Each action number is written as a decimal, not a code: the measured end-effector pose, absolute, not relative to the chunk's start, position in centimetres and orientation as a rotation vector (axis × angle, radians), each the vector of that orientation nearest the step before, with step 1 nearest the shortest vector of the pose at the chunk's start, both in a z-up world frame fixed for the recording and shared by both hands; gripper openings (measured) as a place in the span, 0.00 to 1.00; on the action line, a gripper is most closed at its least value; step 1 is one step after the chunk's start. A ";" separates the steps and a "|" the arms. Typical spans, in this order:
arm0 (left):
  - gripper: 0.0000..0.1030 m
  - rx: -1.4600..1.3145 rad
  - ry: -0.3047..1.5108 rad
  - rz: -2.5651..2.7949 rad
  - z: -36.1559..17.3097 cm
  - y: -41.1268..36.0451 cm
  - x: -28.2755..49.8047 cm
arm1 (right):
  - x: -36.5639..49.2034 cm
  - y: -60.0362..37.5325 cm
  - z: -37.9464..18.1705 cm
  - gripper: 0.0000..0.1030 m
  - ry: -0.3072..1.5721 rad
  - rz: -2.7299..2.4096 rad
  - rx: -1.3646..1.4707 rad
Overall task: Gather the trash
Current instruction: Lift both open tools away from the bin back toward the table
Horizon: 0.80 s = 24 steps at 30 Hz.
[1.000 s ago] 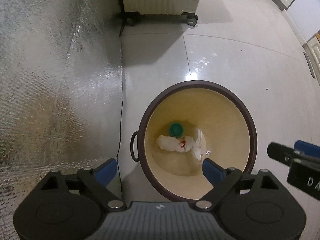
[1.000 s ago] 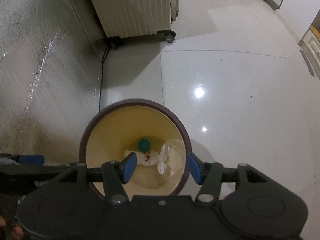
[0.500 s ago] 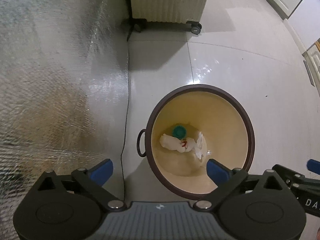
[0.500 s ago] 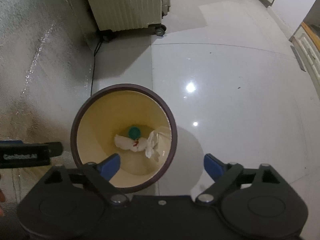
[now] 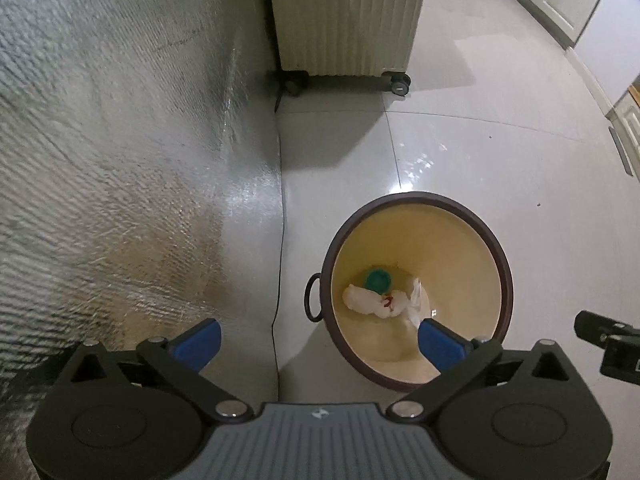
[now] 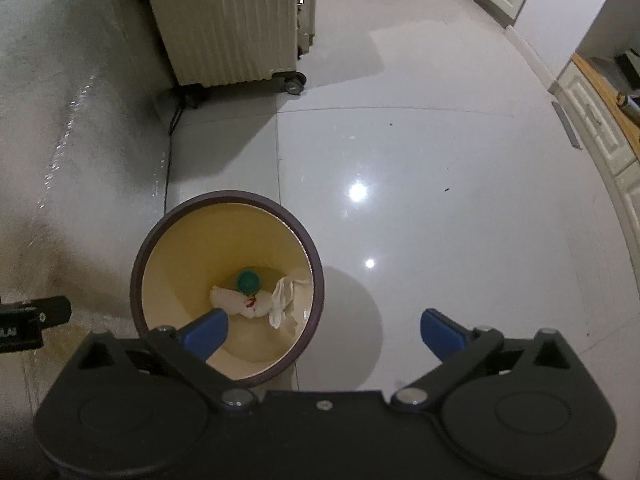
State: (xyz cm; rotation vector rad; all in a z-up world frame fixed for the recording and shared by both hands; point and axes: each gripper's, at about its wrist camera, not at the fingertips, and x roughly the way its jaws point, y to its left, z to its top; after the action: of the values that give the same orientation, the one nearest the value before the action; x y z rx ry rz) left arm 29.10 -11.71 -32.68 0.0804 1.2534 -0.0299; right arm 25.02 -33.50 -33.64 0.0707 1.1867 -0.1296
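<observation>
Pale glossy floor tiles (image 6: 440, 152) fill both views, with a silvery quilted foil sheet (image 5: 120, 160) covering the left side. Over them, the left gripper (image 5: 316, 338) hangs with its jaws spread wide and empty, one blue pad above the foil and the other overlapping the near rim of the trash bin (image 5: 500, 264). The right gripper (image 6: 324, 330) is likewise spread wide with nothing between its jaws; its left pad overlaps the bin's (image 6: 228, 198) inner wall, its right pad sits over bare tile. Each gripper shows only as a black sliver at the edge of the other's view, its lettering cut off.

Dark brown at the rim and cream inside, the bin stands on the tile just beside the foil's edge, a ring handle on its left side. At its bottom lie crumpled white tissue (image 5: 364, 300) with a small red mark, a second white scrap (image 6: 282, 300) touching it, and a green round cap (image 6: 248, 280); what is under the cap is hard to make out.

Farther off stands a ribbed cream radiator on castors (image 5: 348, 16), its top cut off, with a thin black cord (image 5: 279, 208) running along the foil's edge.
</observation>
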 end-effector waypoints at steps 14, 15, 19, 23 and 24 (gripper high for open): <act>1.00 0.093 1.149 -0.097 -25.8 -12.8 23.8 | 19.6 -34.4 -25.7 1.00 1.075 -0.120 0.083; 1.00 0.094 1.137 -0.102 -25.1 -13.0 23.3 | 19.0 -34.4 -25.0 1.00 1.061 -0.123 0.084; 1.00 0.095 1.086 -0.125 -22.3 -13.5 21.3 | 16.7 -34.8 -22.7 1.00 1.018 -0.137 0.085; 1.00 0.075 1.021 -0.150 -19.2 -13.6 19.1 | 14.4 -35.2 -20.4 1.00 0.971 -0.152 0.092; 1.00 0.067 1.004 -0.157 -18.4 -13.6 18.6 | 13.8 -35.3 -19.7 1.00 0.958 -0.154 0.095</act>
State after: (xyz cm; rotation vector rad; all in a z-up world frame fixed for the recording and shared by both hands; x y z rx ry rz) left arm 18.55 -13.65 -18.36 0.0674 1.0038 -0.1571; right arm 13.79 -35.27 -19.73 0.0945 0.9583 -0.1536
